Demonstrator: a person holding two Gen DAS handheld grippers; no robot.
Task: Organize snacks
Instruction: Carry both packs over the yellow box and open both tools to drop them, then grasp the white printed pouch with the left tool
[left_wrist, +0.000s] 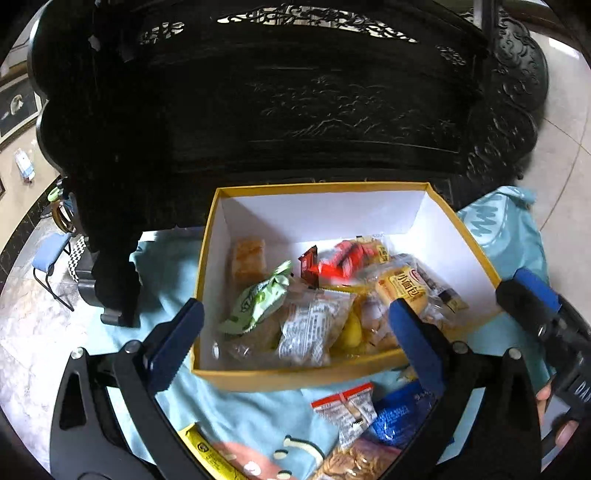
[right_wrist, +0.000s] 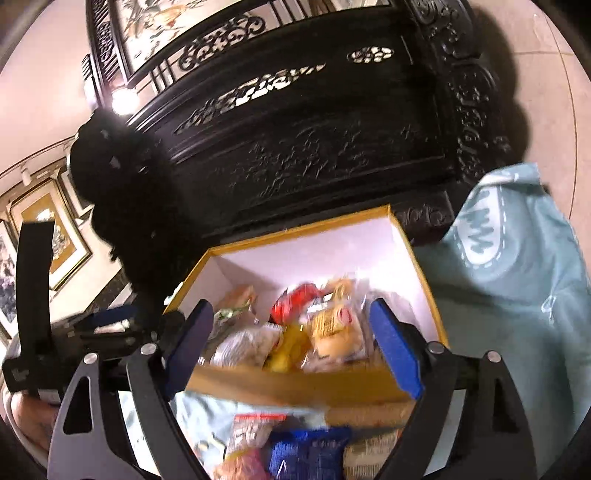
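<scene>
— What's behind the table?
— A dark carved cabinet (left_wrist: 295, 103); a pale blue cloth (left_wrist: 240, 413) covers the table.
— And the snacks?
— Most lie in the yellow box (left_wrist: 288, 374), some packets (left_wrist: 347, 410) on the cloth in front of it.
— The jaws?
— Left gripper (left_wrist: 295, 339) and right gripper (right_wrist: 295, 347) both gape wide, holding nothing.

a clear-wrapped bread packet (left_wrist: 404, 291) in the yellow box (left_wrist: 295, 376) carries a label with the characters "小面包" in dark print on yellow. the pale blue cloth (right_wrist: 517, 280) shows large white letters that read as "mw" or "ww" inside a dashed oval. dense small print covers a transparent packet (left_wrist: 314, 328) in the box, too fine to read.
</scene>
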